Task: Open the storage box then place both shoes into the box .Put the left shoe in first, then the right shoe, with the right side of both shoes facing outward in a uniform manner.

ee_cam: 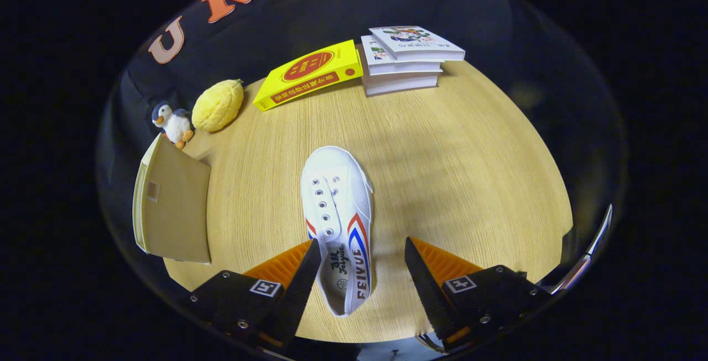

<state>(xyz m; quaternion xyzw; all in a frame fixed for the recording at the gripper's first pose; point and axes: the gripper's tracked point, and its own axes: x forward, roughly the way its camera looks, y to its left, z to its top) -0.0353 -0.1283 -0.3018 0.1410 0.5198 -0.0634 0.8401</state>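
While lying flat on the wooden table (pixel 442 145), sole down, the white shoe (pixel 338 223) with its red and blue side stripes, heel end set between the spread fingers, toe pointing away beyond them. Lace holes empty, opening of the shoe turned up. Gripper (pixel 362 264) wide open, gripping nothing: left finger (pixel 301 281) just beside the shoe's heel on one flank, perhaps touching it, hard to tell; right finger (pixel 428 286) standing apart from the shoe on the other flank, bare table between them.

Left of the shoe, near the table's edge, a tan box (pixel 174 206) with a pale rim. Beyond that box, further from the shoe, a small penguin toy (pixel 173 123), and just beside the penguin a yellow lemon-shaped plush (pixel 218 105). Well beyond the shoe's toe, at the table's far side, a yellow book (pixel 310 73) lying flat, and close on its right a stack of white books (pixel 406 59). Right of the shoe and past the right finger, a thin metal bar (pixel 586 256) at the table's edge.
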